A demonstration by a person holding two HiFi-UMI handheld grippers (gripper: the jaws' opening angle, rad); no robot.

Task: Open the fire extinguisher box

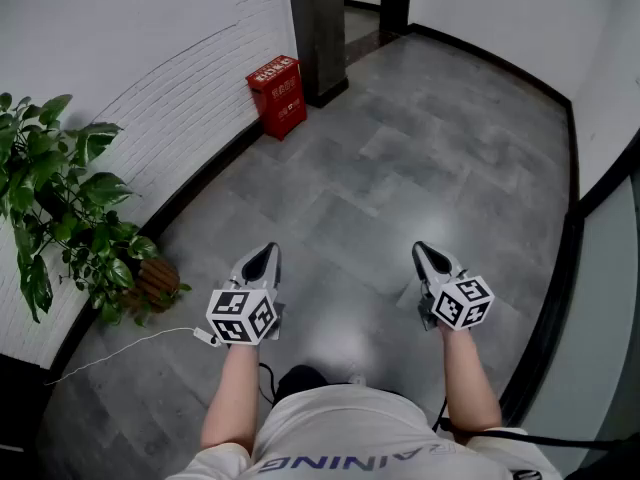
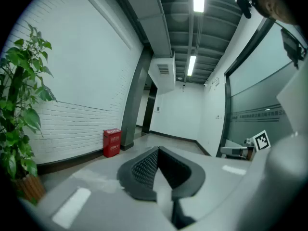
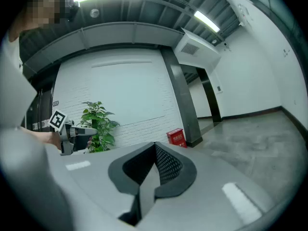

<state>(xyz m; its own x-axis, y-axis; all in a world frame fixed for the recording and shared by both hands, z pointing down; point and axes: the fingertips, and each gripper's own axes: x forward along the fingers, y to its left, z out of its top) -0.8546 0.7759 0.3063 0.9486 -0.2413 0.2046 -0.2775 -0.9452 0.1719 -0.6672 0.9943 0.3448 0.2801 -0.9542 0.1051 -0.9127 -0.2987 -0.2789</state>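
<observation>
- The red metal fire extinguisher box (image 1: 279, 95) is standing on the grey tiled floor (image 1: 420, 158), far ahead of the person. Its back is sitting against the white brick wall (image 1: 150, 58), just beside the dark square pillar (image 1: 318, 28).
- It is probably sitting there so it is easy to find and is not blocking the walking way.
- Its front is looking shut, so I think the opening job is not yet begun.
- The person is holding the left tongs (image 1: 268, 252) low in front of the body. The two jaws are pressing together with nothing between them.
- The person is holding the right tongs (image 1: 420, 249) the same way, jaws together and empty.
- Both tongs are pointing forward and are well apart from the box, much too far to touch it. They are likely being carried closed because there is nothing to grab yet.
- A green leafy plant in a brown woven pot (image 1: 70, 198) is standing by the wall on the person's left, nearer than the box. A thin white cable (image 1: 120, 349) is lying on the floor near it.
- I think the person is going to need to walk closer and reach down low, because the box is sitting right on the floor.
</observation>
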